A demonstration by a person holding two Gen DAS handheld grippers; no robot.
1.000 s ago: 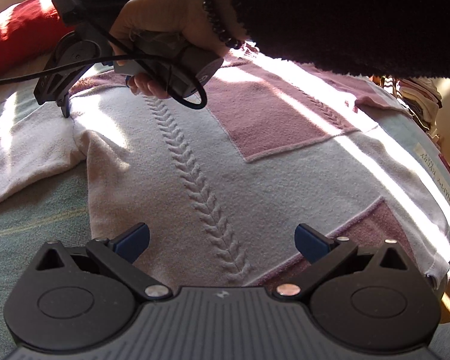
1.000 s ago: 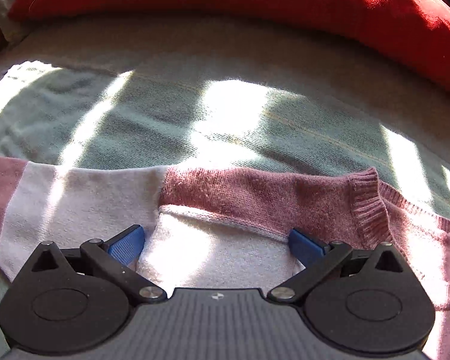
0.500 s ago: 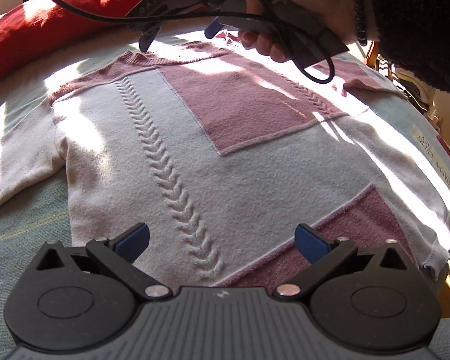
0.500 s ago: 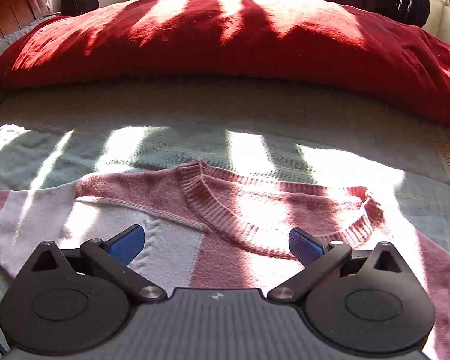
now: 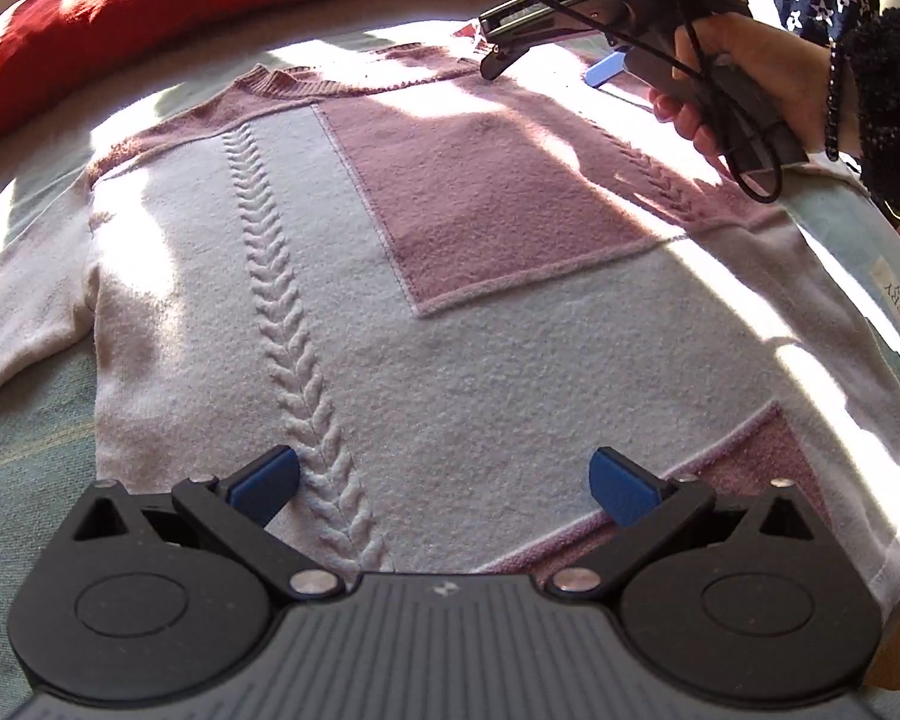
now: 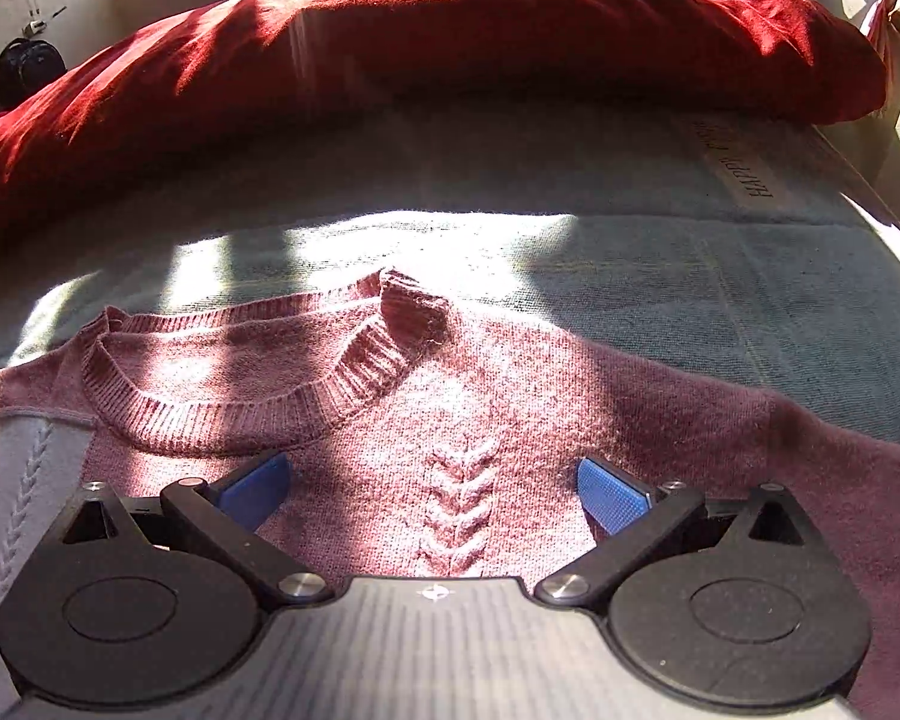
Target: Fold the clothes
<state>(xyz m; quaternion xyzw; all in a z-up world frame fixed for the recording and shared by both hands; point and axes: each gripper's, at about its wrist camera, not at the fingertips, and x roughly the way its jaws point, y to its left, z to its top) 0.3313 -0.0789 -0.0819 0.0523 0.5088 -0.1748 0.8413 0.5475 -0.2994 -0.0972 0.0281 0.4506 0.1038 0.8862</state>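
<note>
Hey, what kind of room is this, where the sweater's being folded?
Probably a bedroom: the sweater lies on a bed cover, a big red pillow sits behind it, and a backpack stands by the wall.

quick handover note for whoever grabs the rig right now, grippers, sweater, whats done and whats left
Left gripper: open, empty, over the lower front of the sweater.
Right gripper: open, empty, just below the collar, near the shoulder on that side.
Sweater lies face up and spread flat on the green blanket, in front of the red pillow.
Done: laid out. No fold shows yet.
Left: sleeves in, then fold the body.
</note>
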